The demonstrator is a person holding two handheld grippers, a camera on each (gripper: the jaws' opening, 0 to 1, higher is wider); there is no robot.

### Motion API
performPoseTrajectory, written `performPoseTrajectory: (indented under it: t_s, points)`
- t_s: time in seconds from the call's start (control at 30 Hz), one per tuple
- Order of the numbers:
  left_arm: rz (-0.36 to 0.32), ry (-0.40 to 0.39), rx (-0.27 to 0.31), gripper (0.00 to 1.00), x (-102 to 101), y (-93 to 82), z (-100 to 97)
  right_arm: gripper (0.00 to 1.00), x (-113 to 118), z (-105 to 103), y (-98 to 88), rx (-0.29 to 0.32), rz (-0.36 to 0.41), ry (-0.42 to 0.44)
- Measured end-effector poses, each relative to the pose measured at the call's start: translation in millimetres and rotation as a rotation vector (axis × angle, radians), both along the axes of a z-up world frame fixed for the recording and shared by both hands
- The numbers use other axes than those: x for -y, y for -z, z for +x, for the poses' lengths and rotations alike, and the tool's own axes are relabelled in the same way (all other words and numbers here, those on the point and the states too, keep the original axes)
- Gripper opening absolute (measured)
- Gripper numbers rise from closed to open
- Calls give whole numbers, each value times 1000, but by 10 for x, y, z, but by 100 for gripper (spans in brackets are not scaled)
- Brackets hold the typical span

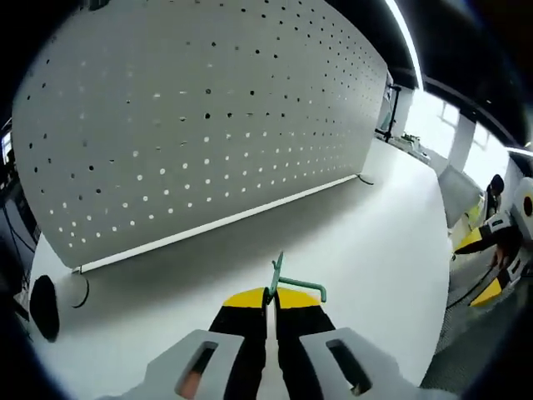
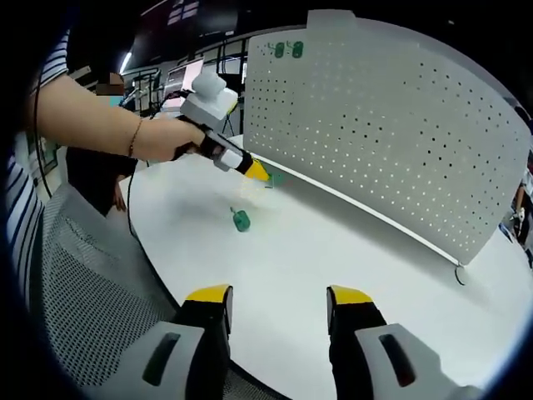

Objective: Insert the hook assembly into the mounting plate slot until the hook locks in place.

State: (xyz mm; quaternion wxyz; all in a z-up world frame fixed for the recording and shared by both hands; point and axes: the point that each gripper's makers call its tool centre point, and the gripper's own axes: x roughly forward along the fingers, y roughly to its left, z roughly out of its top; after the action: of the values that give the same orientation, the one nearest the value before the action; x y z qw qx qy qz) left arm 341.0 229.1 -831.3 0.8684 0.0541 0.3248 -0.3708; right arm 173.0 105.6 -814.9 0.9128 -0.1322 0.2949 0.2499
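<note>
A thin green wire hook (image 1: 283, 282) is pinched between the yellow-tipped jaws of my left gripper (image 1: 271, 298), its bent arm pointing right above the white table (image 1: 391, 242). The white perforated mounting board (image 1: 200, 125) stands upright just beyond it, a short gap away. In the right gripper view, a hand holds the left gripper (image 2: 256, 173) with the hook (image 2: 273, 177) close to the board's (image 2: 391, 125) lower left part. My right gripper (image 2: 279, 297) hovers open over the table's near edge, holding nothing.
A small green piece (image 2: 241, 220) lies on the table (image 2: 333, 250) in front of the board. Two green items (image 2: 287, 50) hang at the board's top left. A grey mesh surface (image 2: 92, 283) lies beside the table. A black round object (image 1: 43, 307) sits at the board's left end.
</note>
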Motion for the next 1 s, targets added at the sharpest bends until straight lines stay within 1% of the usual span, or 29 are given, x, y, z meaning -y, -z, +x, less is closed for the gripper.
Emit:
performPoseTrajectory:
  t_s: [0.03, 0.1, 0.13, 0.17, 0.23, 0.27, 0.3, 0.33, 0.37, 0.4, 0.43, 0.5, 0.53, 0.57, 0.67, 0.73, 0.8, 0.87, 0.97, 1.0]
  points:
    - [12, 15, -3, 2, 15, -47, -15, 43, -11, 5, -8, 0, 2, -3]
    - [40, 27, -33, 2, 24, -113, -67, 43, -59, 43, -43, 10, -4, -25]
    - [35, 30, -36, 1, 42, -160, -78, 42, -83, 63, -59, 13, -5, -37]
    - [34, 36, -55, 1, 56, -188, -110, 41, -122, 106, -93, 21, -5, -52]
    - [30, 34, -135, 1, 82, -243, -220, 39, -194, 173, -140, 34, -11, -85]
    - [30, 35, -165, 1, 92, -256, -263, 39, -227, 208, -164, 46, -15, -100]
    - [32, 40, -188, 1, 101, -264, -301, 38, -261, 234, -181, 52, -22, -121]
    - [41, 48, -241, 1, 112, -264, -383, 38, -303, 281, -207, 66, -32, -139]
    - [40, 40, -256, 1, 118, -275, -404, 38, -334, 304, -218, 69, -35, -153]
    - [45, 58, -301, 1, 136, -266, -483, 37, -387, 339, -236, 74, -33, -171]
    - [45, 55, -323, 1, 142, -261, -515, 36, -418, 362, -243, 76, -36, -183]
    - [44, 58, -345, 1, 160, -258, -557, 35, -517, 402, -252, 80, -49, -229]
    - [38, 57, -381, 1, 178, -256, -614, 34, -564, 421, -253, 88, -71, -257]
    - [37, 71, -410, 1, 196, -256, -671, 33, -579, 427, -255, 91, -78, -266]
    - [49, 91, -476, 1, 236, -255, -812, 30, -667, 453, -252, 103, -108, -308]
    - [60, 99, -488, 1, 256, -261, -867, 29, -743, 451, -248, 103, -112, -336]
    - [60, 108, -521, 1, 271, -270, -939, 26, -782, 435, -228, 103, -135, -364]
    - [57, 113, -555, 1, 281, -266, -988, 24, -804, 427, -207, 121, -192, -405]
    - [61, 124, -579, 1, 293, -263, -1054, 21, -844, 422, -215, 135, -204, -418]
    - [57, 127, -597, 1, 305, -266, -1094, 21, -850, 424, -217, 136, -208, -422]
